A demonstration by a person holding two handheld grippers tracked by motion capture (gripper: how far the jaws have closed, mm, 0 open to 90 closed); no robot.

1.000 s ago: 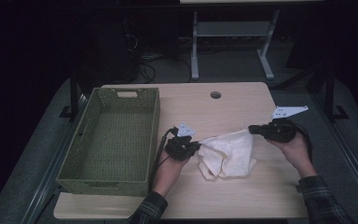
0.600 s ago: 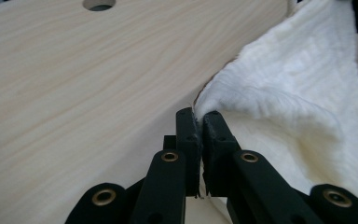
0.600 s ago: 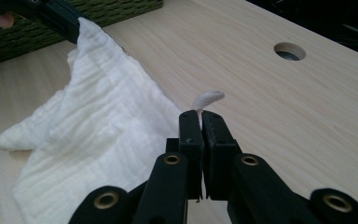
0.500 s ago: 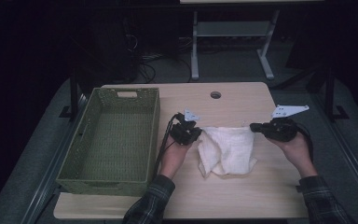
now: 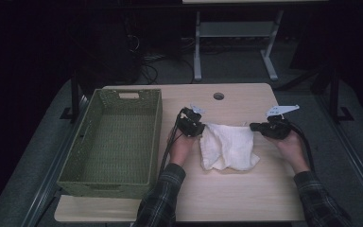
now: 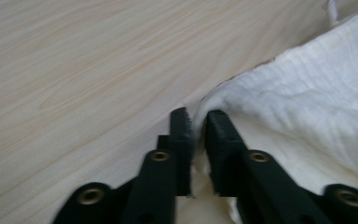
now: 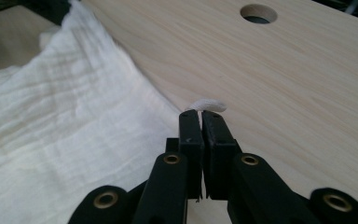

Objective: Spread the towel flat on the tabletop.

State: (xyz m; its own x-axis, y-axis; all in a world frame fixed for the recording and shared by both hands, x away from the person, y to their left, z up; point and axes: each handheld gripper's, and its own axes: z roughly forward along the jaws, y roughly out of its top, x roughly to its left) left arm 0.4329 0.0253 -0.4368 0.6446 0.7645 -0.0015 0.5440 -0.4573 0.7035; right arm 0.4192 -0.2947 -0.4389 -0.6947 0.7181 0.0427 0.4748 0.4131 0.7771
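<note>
– What do the tongs look like?
– The left tongs (image 5: pixel 199 131) and right tongs (image 5: pixel 253 126) are black with brass-ringed screws; the right carries a grey three-cornered plate at 12 o'clock.
– And cables, sleeves?
– Black cables trailing toward 6 o'clock; dark plaid sleeves.

High view above, facing down on table (image 5: pixel 227 198), both tool views close, perhaps sharing white cloth (image 5: pixel 228 147).

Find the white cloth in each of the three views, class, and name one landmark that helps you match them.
High view: white cloth at table centre, between both grippers.
Left gripper view: right side, its edge in the jaws.
Right gripper view: left side, its corner pinched.
Shared landmark: the round table hole.
</note>
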